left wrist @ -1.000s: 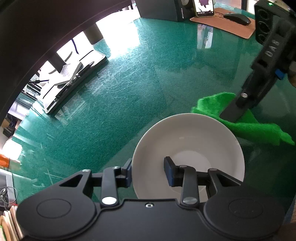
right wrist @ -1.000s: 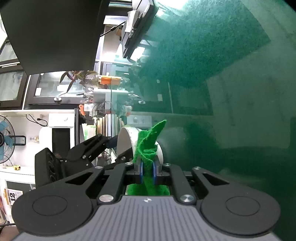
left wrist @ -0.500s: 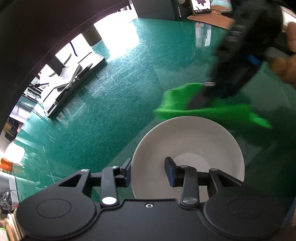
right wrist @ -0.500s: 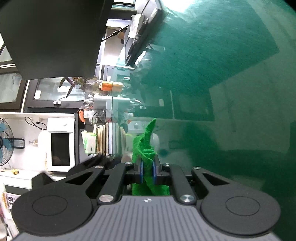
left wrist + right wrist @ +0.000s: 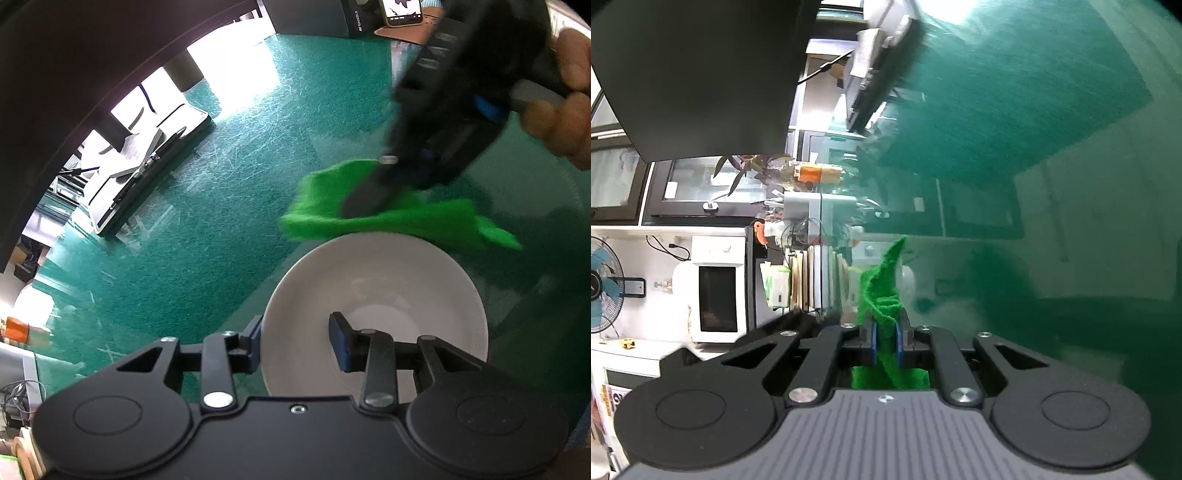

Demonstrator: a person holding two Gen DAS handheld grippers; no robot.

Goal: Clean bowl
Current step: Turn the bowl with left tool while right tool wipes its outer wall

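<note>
One white bowl sits at 6 o'clock in the left wrist view, rim pinched by left gripper. Right gripper, clamped on green cloth, hovers at 12. Risk: hard wipe tips bowl, thin rim grip slips.

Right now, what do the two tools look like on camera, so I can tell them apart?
The left tool is all black: flat body with two round discs, silver screws, linkage arms, blue pads on the fingers. The right tool has the same black linkage and blue pads, but a grey ribbed top plate. From the left wrist camera it is a blurred black housing with a blue part; a bare hand, no sleeve visible.
</note>
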